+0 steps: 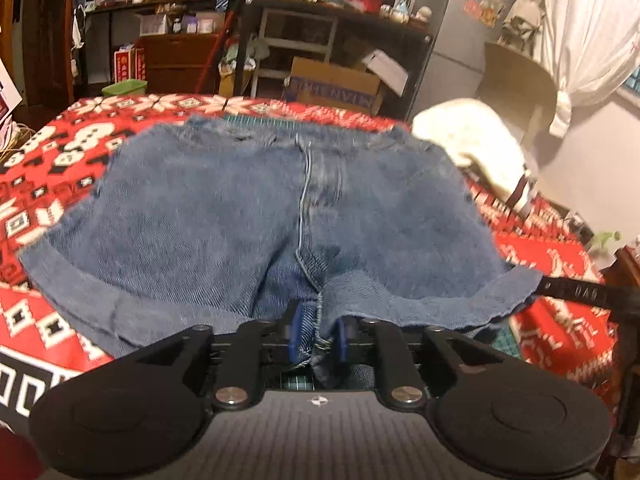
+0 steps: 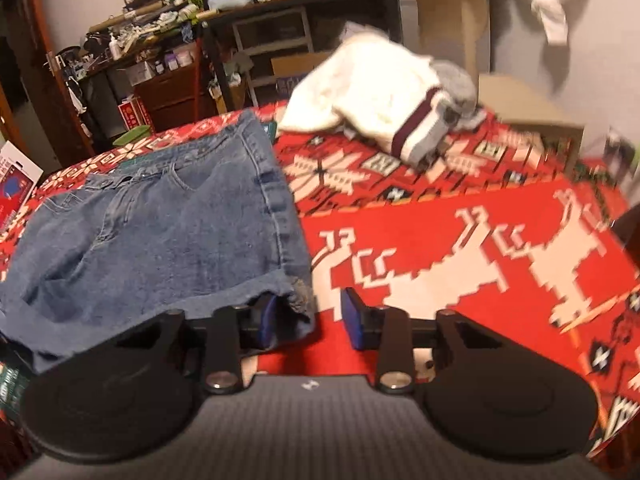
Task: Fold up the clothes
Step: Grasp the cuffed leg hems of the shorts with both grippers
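Blue denim shorts [image 1: 200,220] lie flat on a red patterned blanket [image 1: 60,152], waistband at the far side. My left gripper [image 1: 318,336] is at the near edge, its blue pads closed on the crotch seam fabric. In the right wrist view the shorts [image 2: 160,240] fill the left half. My right gripper [image 2: 308,320] sits at the near right leg hem. Its left pad touches the hem corner, while the right pad stands apart over bare blanket [image 2: 440,220]. A black finger [image 1: 576,292] shows at the right hem in the left wrist view.
A pile of white clothing with a dark stripe [image 2: 372,88] lies at the far right of the blanket, also seen as a white heap [image 1: 460,140]. Cluttered shelves and a cardboard box [image 1: 336,84] stand behind. A green mat peeks out under the blanket's near edge.
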A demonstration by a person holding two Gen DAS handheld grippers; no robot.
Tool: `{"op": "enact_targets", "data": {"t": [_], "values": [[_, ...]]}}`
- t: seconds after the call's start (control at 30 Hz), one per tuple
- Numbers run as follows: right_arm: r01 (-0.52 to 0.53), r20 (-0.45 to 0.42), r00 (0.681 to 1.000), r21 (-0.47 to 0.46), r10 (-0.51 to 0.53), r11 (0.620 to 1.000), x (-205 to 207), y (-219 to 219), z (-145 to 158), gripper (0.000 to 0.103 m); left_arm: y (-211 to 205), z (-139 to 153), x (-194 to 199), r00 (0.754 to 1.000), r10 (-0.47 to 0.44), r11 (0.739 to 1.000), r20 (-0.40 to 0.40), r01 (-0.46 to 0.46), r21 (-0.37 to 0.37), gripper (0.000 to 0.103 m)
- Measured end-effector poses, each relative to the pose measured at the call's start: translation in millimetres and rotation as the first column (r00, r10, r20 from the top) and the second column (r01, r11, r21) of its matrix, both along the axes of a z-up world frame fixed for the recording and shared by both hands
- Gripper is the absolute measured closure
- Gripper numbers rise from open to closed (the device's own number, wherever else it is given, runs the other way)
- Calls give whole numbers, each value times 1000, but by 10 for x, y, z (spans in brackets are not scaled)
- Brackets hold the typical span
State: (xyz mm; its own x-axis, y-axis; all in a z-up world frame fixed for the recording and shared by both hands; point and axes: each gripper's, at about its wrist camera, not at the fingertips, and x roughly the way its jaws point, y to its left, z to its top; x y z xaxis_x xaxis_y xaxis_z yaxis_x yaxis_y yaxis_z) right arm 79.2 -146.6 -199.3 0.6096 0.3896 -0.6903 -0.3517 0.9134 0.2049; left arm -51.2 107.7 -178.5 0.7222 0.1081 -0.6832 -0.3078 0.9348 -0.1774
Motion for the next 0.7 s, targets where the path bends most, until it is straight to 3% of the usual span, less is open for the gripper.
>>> {"op": "enact_targets", "data": {"t": [0.1,0.13,0.17,0.33,0.43,0.6,0.7], "values": [[18,17,1000,-15,-18,1000,-28,-19,52,94,-54,5,-14,1000,-21,999,3,21,29,84],[27,32,999,-24,-26,999,-49,-29,82,95,-62,16,-23,1000,-30,999,5,30,29,93],[34,41,999,-26,-33,999,-75,-58,129,95,-55,37,-38,999,-41,999,9,40,13,95],[57,76,996,-16,-55,998,-197,-245,408,95,-89,191,-160,995,-100,995,25,101,-22,96],[59,112,992,-47,-53,997,-247,-316,518,95,-212,199,-219,988,-153,988,8,152,16,95],[59,58,997,-120,-52,991,-150,-346,272,93,-361,23,-207,979,-196,978,-62,199,54,93],[65,28,998,-164,-61,984,-147,-343,94,91,-336,-37,-188,980,-185,981,-75,188,47,85]]}}
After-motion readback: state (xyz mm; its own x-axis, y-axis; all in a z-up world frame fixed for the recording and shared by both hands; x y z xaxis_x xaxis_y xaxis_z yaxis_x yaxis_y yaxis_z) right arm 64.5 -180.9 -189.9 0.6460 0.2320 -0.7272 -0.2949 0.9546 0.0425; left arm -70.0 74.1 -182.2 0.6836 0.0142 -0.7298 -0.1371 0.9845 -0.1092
